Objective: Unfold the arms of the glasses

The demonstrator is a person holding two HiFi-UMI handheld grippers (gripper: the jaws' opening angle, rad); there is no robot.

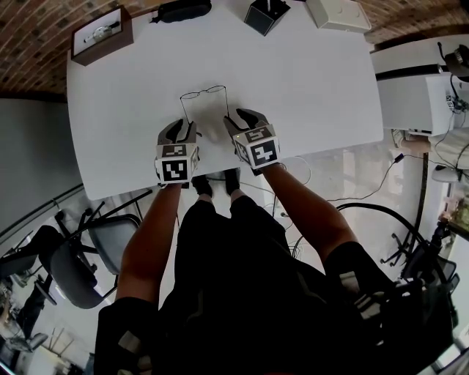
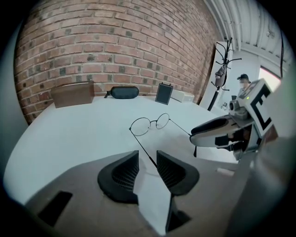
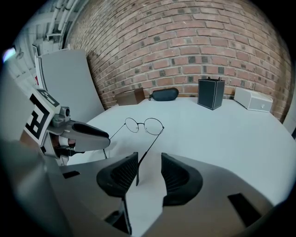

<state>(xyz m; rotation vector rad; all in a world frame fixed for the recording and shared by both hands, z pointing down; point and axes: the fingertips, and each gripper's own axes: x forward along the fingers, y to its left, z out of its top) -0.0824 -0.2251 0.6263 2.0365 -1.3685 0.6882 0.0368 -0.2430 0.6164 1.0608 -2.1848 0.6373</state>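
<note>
Left claw (image 2: 147, 156) and right claw (image 3: 149, 158) gape, each loosely around one arm of the thin round wire glasses (image 1: 204, 94); beyond stand one brown wooden box (image 1: 102, 33), one black oval case (image 1: 183, 9), one black square box (image 1: 265, 15) and one white box (image 1: 337, 13).

No legible text, brand, label or number appears in any view. The only printed signs are black-and-white square marker patterns on the left cube (image 1: 176, 162) and right cube (image 1: 258, 146) of the two grippers. These patterns carry no readable characters.
</note>
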